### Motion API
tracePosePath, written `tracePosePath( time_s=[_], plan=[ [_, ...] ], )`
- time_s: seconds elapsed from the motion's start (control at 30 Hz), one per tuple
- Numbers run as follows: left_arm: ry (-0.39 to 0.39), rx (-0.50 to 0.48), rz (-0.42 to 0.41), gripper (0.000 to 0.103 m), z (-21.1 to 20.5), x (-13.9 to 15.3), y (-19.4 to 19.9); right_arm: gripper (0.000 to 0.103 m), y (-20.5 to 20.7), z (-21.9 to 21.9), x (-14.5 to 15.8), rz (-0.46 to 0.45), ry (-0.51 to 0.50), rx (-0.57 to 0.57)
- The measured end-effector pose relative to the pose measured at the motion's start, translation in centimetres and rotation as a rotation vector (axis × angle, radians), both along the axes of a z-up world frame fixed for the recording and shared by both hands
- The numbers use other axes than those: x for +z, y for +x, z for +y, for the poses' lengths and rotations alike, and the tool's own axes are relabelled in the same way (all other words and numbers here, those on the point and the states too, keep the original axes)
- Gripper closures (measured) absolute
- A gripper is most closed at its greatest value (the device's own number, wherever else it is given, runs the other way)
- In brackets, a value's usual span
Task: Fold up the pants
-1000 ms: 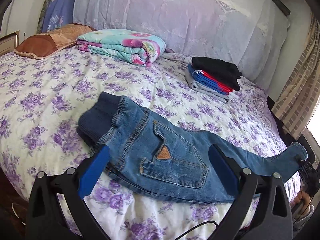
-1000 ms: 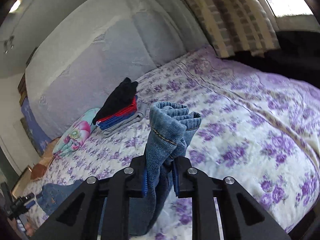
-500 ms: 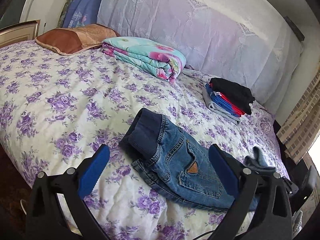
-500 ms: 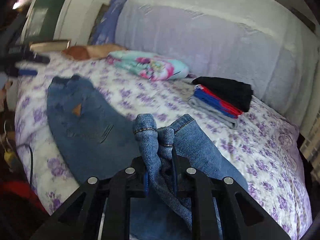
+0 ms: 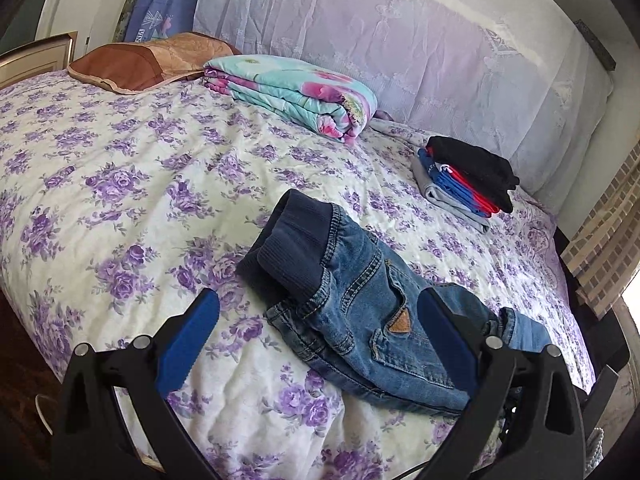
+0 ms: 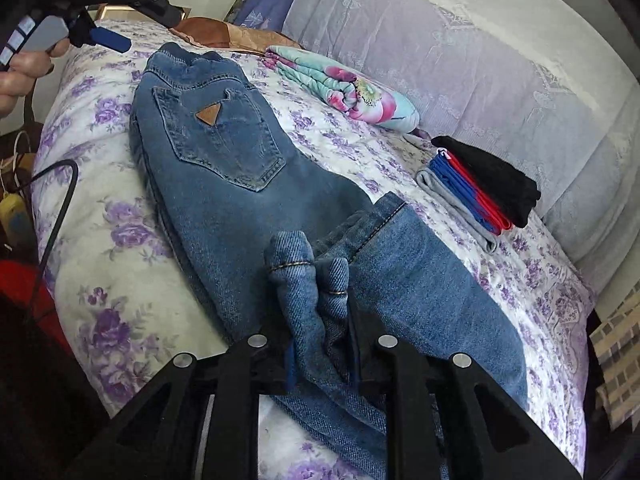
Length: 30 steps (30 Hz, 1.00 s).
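the jeans lie on the bed, near its front edge, dark ribbed waistband toward the pillow. on the back pocket sits a small tan triangular patch (no writing can be read on it). the right gripper has its fingers clamped narrow on the bunched leg cuffs, raised over the legs of the jeans. the left gripper hovers above the jeans with its blue fingers spread wide and nothing between them. behind the jeans, against the draped headboard, a folded floral quilt lies beside the pillow, and a stack of folded clothes sits off to the quilt's right. white lettering on the left gripper's body in the right wrist view is too blurred to read.
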<state>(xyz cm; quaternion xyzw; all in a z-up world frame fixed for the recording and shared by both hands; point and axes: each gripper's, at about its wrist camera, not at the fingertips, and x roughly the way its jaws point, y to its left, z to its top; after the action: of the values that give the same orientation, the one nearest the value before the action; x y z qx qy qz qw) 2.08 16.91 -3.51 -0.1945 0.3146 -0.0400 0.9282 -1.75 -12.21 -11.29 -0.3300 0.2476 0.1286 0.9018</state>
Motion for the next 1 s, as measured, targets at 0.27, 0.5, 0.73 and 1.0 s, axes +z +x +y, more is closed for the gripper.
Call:
tracePosePath(
  time_s=[0.27, 0.5, 0.73, 1.0],
  plan=[
    [0.101, 0.090, 0.028, 0.006, 0.3, -1.1, 0.6, 0.024, -1.8, -2.1, 4.0, 0.023, 0.175, 0.062],
    [0.178, 0.134, 0.058, 0.005, 0.2, -2.1, 1.1, 0.004, -2.5, -4.0, 9.2, -0.089, 0.351, 0.055],
    [0.203, 0.138, 0.061, 0.004, 0.2, -2.6, 1.3, 0.004, 2.0, -4.9, 8.6, -0.016, 0.424, -0.170],
    [0.200, 0.143, 0.063, 0.004, 0.1, -3.0, 1.5, 0.004, 6.0, -4.4, 4.9, 0.025, 0.231, -0.414]
  ],
)
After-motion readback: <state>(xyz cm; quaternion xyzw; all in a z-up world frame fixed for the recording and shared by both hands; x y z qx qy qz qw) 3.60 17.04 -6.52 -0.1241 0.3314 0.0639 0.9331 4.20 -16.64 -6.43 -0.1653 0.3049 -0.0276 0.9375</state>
